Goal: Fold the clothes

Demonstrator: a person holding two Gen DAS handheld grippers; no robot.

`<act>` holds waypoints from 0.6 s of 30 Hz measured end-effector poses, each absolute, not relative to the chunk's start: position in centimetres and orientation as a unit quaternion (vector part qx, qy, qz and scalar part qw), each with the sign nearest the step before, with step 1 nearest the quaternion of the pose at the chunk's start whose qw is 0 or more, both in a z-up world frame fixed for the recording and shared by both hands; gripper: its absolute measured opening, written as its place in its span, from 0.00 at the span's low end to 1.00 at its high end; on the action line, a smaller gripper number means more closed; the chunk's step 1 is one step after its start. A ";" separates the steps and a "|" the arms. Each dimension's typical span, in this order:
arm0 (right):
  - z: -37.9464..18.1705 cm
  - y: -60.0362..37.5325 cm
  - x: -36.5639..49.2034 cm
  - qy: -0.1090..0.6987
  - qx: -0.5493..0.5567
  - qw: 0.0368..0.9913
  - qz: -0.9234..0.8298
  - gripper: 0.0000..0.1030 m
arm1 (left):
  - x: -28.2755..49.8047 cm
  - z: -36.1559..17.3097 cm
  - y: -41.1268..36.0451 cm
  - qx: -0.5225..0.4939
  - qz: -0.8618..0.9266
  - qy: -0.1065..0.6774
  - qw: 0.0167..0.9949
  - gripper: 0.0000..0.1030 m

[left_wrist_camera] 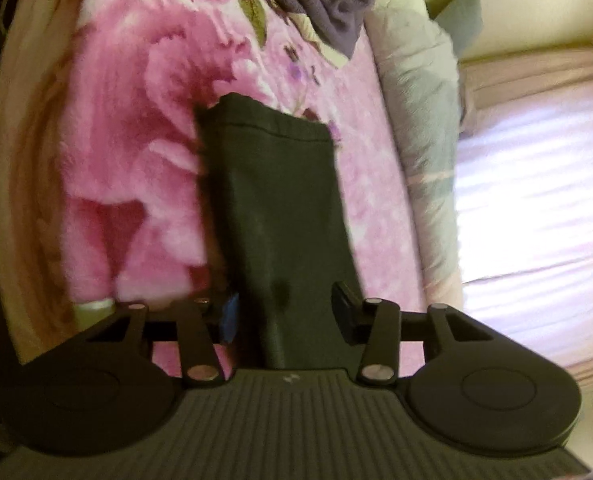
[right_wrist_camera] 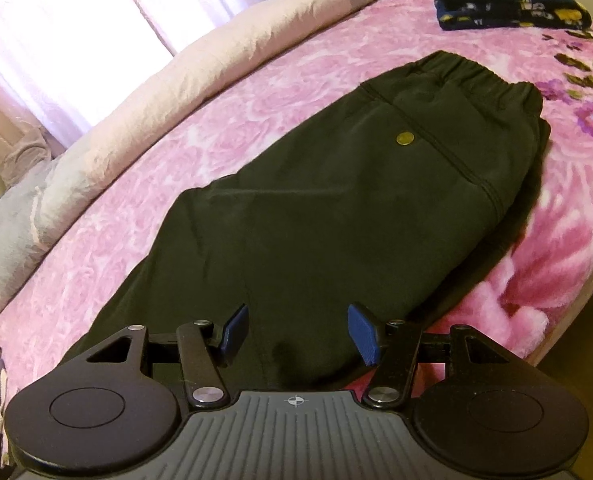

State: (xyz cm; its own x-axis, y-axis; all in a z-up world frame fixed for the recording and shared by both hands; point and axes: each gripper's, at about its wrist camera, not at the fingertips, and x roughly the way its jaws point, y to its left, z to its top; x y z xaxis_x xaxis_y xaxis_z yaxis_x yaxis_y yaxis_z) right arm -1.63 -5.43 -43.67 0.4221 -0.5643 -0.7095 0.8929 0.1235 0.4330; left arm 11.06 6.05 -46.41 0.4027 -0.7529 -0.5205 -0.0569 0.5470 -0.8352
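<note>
One pair of dark trousers [right_wrist_camera: 336, 208] lies flat on the bed, stretching ahead of the right tongs [right_wrist_camera: 298, 334] to an elastic waistband at the far end, with a round brass button beside a seam. The right tongs stand apart over the near cloth, pads not pressing it. In the left view the trouser leg [left_wrist_camera: 272, 208] runs forward between the left tongs [left_wrist_camera: 286, 314], whose jaws also stand apart; whether the pads touch the cloth I cannot tell. A pink flowered blanket [right_wrist_camera: 256, 92] covers the bed. A folded navy garment [right_wrist_camera: 508, 0] sits far ahead to the right, a pale quilt [right_wrist_camera: 144, 92] along the left, bright curtains [right_wrist_camera: 56, 32] beyond.
</note>
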 end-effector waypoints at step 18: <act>-44.4 -6.8 -1.8 0.194 0.416 0.734 -0.501 0.57 | 11.0 -47.3 4.1 -0.352 -0.259 0.484 0.758 0.17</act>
